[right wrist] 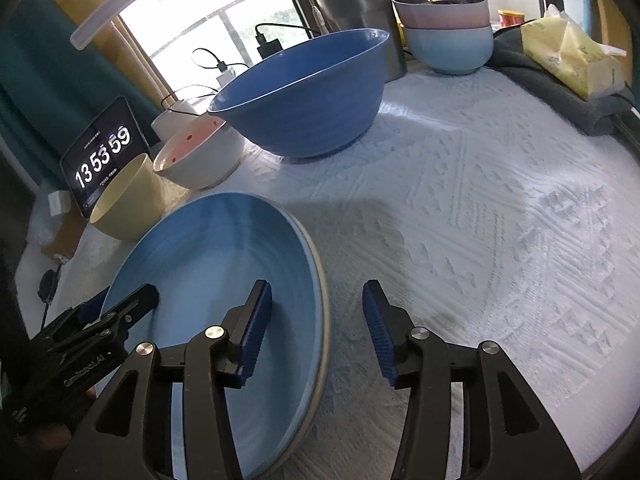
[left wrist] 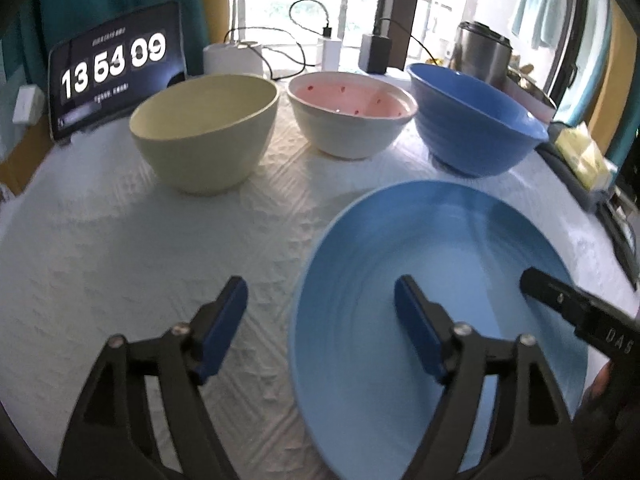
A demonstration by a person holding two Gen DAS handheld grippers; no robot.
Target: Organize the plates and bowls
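A light blue plate (left wrist: 432, 264) lies on the white tablecloth; it also shows in the right wrist view (right wrist: 208, 264). My left gripper (left wrist: 320, 316) is open, its jaws straddling the plate's left rim. My right gripper (right wrist: 316, 320) is open, straddling the plate's right rim. Behind the plate stand a cream bowl (left wrist: 208, 132), a white bowl with a pink inside (left wrist: 352, 116) and a dark blue bowl (left wrist: 476, 120). They also show in the right wrist view: cream bowl (right wrist: 128, 204), pink bowl (right wrist: 200, 156), blue bowl (right wrist: 304, 100).
A tablet clock (left wrist: 116, 68) leans at the back left. Chargers and cables (left wrist: 332, 48) and a steel canister (right wrist: 356, 4) stand at the back. Stacked pastel bowls (right wrist: 448, 36), a tissue pack (right wrist: 572, 56) and a grey cloth (right wrist: 560, 88) sit at the right.
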